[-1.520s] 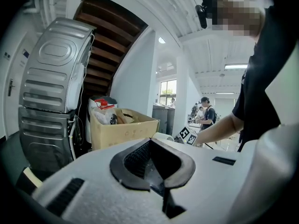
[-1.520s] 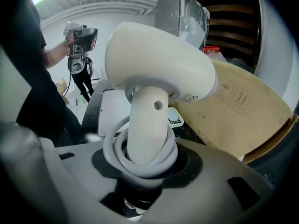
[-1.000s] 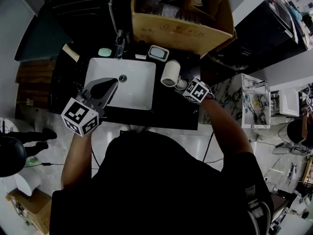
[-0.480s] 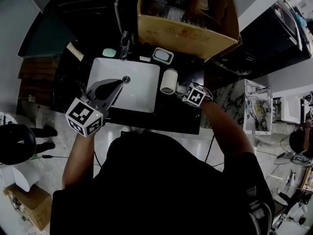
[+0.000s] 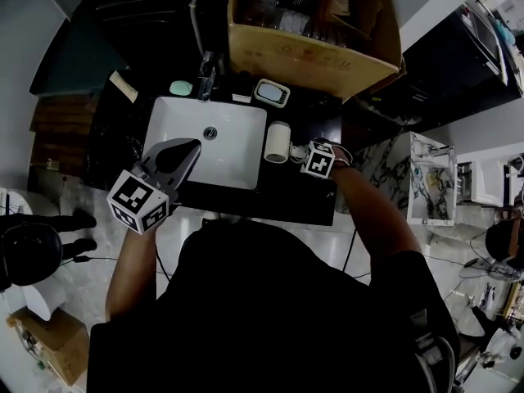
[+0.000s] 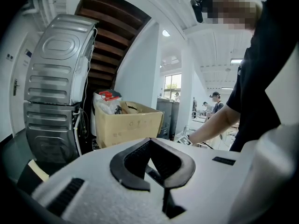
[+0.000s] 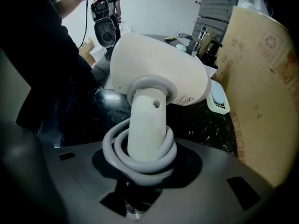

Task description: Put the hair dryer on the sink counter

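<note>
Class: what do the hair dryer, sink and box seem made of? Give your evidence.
Hair dryer: likely plastic, with a smooth, matt, off-white moulded shell.
Sink: probably glazed ceramic, being glossy white.
Box: cardboard, plain brown with a printed recycling mark.

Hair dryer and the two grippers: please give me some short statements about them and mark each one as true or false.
1. The right gripper grips the hair dryer by its handle. True.
2. The grey cord is wound around the handle. True.
3. The left gripper holds a soap dish. False: its jaws are together with nothing between them.
4. The hair dryer lies inside the white basin. False: it is in the right gripper, at the dark counter to the right of the basin in the head view.
5. A cardboard box stands behind the sink. True.
</note>
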The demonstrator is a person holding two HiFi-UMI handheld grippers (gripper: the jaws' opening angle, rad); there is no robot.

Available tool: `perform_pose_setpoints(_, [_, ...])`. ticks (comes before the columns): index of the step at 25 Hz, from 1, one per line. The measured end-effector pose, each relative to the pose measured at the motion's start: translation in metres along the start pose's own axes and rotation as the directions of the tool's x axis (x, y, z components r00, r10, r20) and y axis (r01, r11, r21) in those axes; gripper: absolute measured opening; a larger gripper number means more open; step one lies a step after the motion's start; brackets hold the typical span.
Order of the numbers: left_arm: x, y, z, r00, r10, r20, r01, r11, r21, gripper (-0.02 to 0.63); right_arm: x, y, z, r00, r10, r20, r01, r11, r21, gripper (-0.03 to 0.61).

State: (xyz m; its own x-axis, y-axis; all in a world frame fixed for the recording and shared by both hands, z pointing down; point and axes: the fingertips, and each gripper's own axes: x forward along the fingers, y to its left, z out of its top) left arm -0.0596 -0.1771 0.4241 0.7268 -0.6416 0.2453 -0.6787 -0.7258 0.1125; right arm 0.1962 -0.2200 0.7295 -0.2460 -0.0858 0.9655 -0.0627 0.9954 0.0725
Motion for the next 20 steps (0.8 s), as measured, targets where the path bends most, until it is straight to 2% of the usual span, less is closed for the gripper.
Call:
perform_pose_setpoints(7, [0.007,0.001,-0.008,0.999,-0.019,-0.027,0.019,1.000,-0.024,0.015,0.012,0.009,-0.005,0.999,0.020,-0.050,-0.023,0.998,-0.057,0.186])
perform_pose_setpoints(20, [0.026,0.011,-0.014,0.998,-0.042,-0.049,0.040,0.998,-0.040,0.015,0.019,0.013,-0.003,0.997,0.064,-0.051,-0.067,0.996,-0.064,0.184])
